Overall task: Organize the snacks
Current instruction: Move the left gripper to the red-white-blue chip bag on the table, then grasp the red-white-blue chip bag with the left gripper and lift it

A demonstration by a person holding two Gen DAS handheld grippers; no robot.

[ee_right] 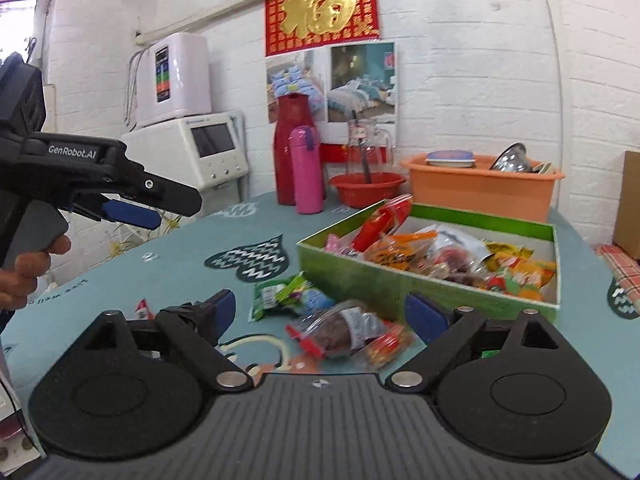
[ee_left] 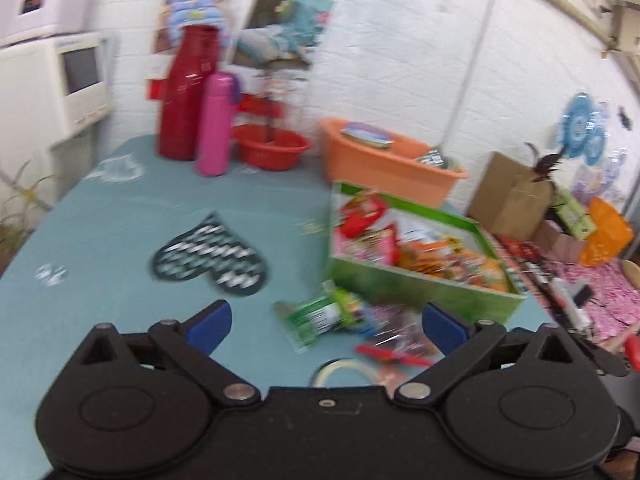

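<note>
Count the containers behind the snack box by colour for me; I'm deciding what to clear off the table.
Red: 2, the tall flask and the round basin
Pink: 1, the slim bottle
Orange: 1, the rectangular tub
Clear: 1, the glass jug
Total: 5

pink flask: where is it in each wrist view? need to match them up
Left wrist: pink flask, upper left of centre, in front of the red jug.
Right wrist: pink flask, centre, left of the red basin.
Shared landmark: green snack box.
</note>
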